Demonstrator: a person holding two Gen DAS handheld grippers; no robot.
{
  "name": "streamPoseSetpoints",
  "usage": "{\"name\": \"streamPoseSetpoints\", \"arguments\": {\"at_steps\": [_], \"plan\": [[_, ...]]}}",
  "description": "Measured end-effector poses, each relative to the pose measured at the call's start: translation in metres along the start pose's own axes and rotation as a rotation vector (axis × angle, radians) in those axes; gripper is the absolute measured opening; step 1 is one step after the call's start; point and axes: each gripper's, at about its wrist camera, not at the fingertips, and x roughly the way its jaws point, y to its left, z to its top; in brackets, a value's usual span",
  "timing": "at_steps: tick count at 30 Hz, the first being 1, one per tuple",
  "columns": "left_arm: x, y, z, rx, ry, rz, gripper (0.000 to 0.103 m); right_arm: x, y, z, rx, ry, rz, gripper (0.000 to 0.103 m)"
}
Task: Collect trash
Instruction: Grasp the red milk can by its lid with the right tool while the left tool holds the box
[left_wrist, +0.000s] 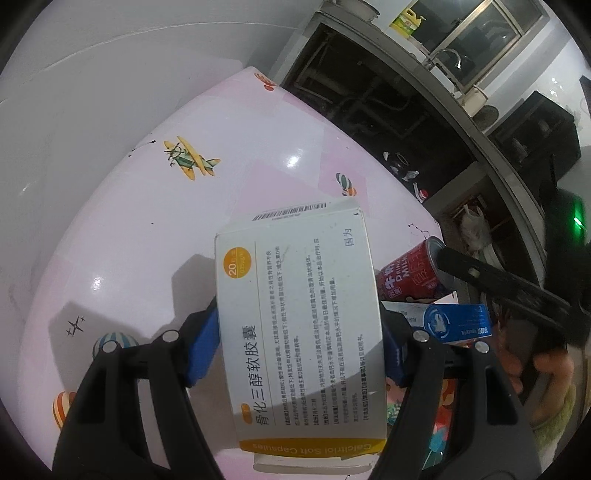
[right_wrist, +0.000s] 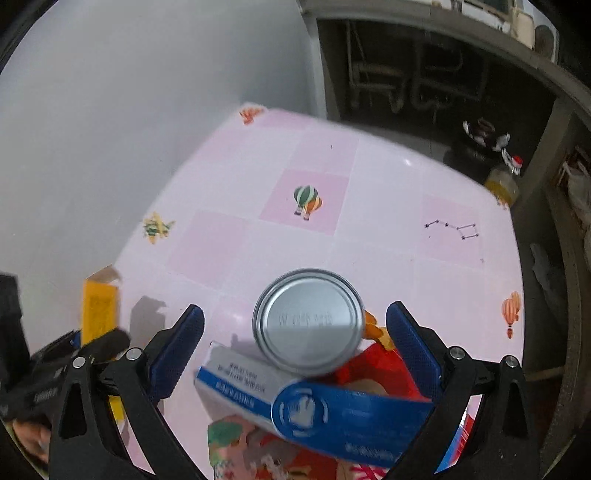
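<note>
My left gripper (left_wrist: 299, 339) is shut on a white and yellow medicine box (left_wrist: 299, 325), with its blue pads against both long sides, above the pink tablecloth (left_wrist: 147, 206). In the right wrist view the same box (right_wrist: 99, 310) shows at the left edge. My right gripper (right_wrist: 295, 343) is open and holds nothing. Between and below its fingers lie a red drink can (right_wrist: 308, 321), seen end on, and a blue and white box (right_wrist: 325, 398). In the left wrist view the can (left_wrist: 413, 273) and blue box (left_wrist: 454, 321) lie to the right.
A colourful printed container (right_wrist: 280, 454) sits under the can and blue box at the table's near edge. A white wall (left_wrist: 92, 92) stands to the left. Dark shelving with bottles (right_wrist: 502, 181) and a sink counter (left_wrist: 450, 62) stands beyond the table's far right edge.
</note>
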Motion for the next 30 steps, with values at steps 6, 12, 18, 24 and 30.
{"name": "streamPoseSetpoints", "arguments": {"at_steps": [6, 12, 18, 24, 30], "plan": [[0.002, -0.001, 0.004, 0.010, -0.002, -0.014, 0.068, 0.030, 0.004, 0.002, 0.001, 0.093, -0.051, 0.081], [-0.005, -0.002, 0.008, 0.013, -0.023, -0.005, 0.068, 0.048, 0.003, -0.002, -0.013, 0.115, -0.103, 0.065], [-0.009, -0.003, 0.006, 0.012, -0.031, -0.001, 0.068, 0.046, -0.002, -0.006, -0.001, 0.084, -0.098, 0.065], [-0.015, -0.005, 0.005, 0.017, -0.048, 0.007, 0.068, 0.037, -0.003, -0.009, -0.001, 0.019, -0.104, 0.064], [-0.021, -0.009, 0.002, 0.023, -0.063, 0.012, 0.068, 0.020, -0.006, -0.004, 0.002, -0.066, -0.121, 0.064]]}}
